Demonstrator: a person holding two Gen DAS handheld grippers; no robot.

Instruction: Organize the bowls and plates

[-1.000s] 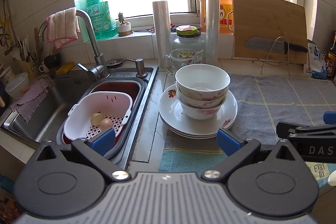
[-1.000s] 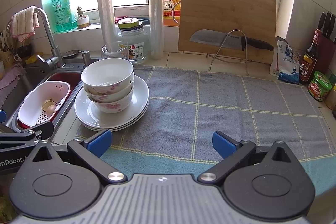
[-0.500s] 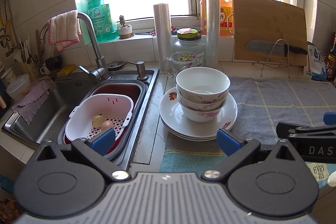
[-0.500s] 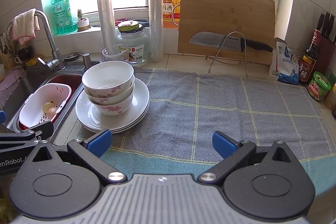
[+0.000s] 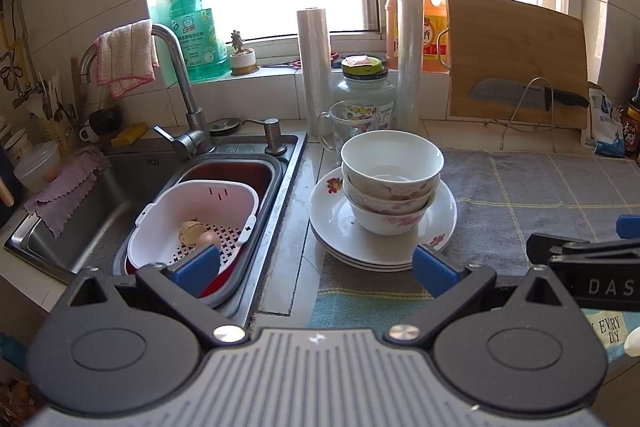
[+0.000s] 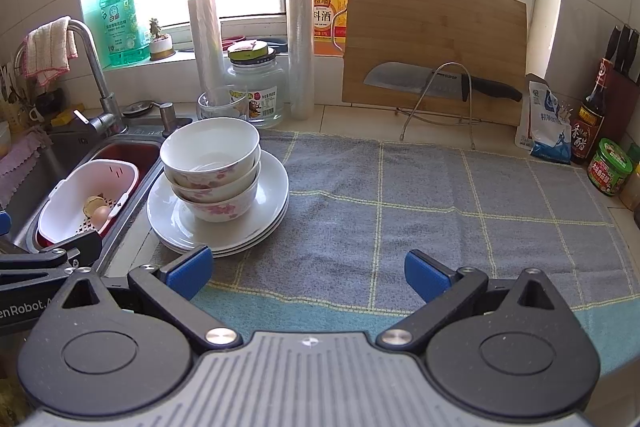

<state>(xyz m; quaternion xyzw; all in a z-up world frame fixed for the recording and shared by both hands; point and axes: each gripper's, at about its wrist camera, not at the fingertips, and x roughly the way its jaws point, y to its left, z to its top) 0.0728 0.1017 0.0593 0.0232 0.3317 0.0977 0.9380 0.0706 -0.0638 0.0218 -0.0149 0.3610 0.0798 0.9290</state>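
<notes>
Three stacked bowls (image 5: 391, 183) sit on plates (image 5: 382, 227) at twelve o'clock of the left gripper (image 5: 316, 265), ten o'clock of the right gripper (image 6: 308, 273). Both have fingers spread, empty. Glazed china looks slippery and breakable; pinching the top bowl's rim seems best.

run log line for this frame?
left tongs: open, empty | right tongs: open, empty | three stacked white floral bowls on white plate stack | untouched
</notes>
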